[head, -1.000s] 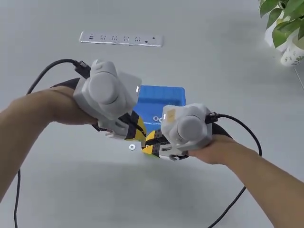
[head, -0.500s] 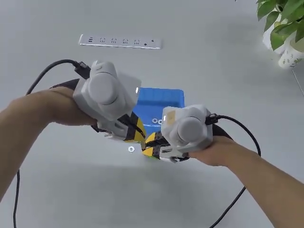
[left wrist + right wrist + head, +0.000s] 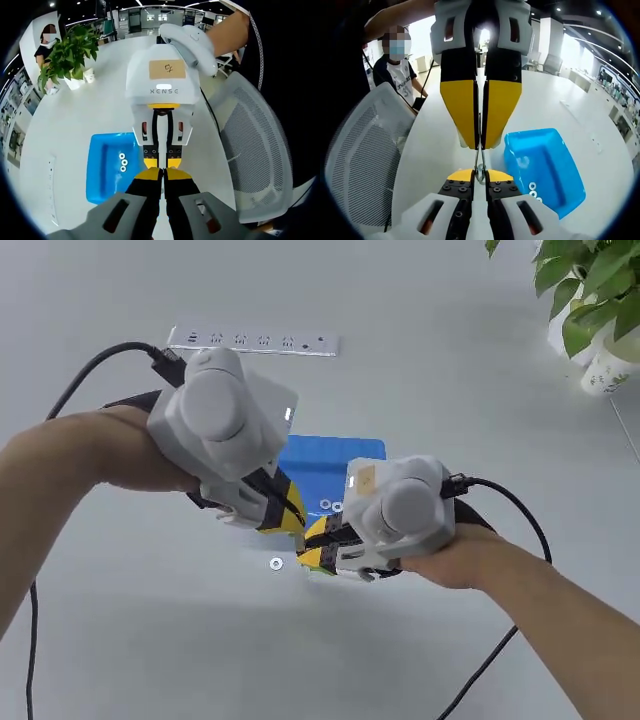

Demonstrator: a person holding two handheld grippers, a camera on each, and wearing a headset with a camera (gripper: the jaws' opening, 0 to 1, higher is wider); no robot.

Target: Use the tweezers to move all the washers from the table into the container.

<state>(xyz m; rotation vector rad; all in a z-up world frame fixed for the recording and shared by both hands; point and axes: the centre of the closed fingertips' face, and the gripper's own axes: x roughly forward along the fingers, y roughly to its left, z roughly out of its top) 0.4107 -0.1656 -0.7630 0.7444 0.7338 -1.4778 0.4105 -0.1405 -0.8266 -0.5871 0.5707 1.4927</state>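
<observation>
Head view: one loose washer [image 3: 276, 563] lies on the bench [image 3: 450, 360] near the blue container [image 3: 340, 452], beside the left tool [image 3: 287, 517] and the right tool [image 3: 322, 543], which meet tip to tip.

Left gripper view: three washers [image 3: 122, 162] sit inside the container.

Right gripper view: both tools are clamped on the thin tweezers [image 3: 480, 159].

The task looks well along, with at least one washer left to move.
</observation>
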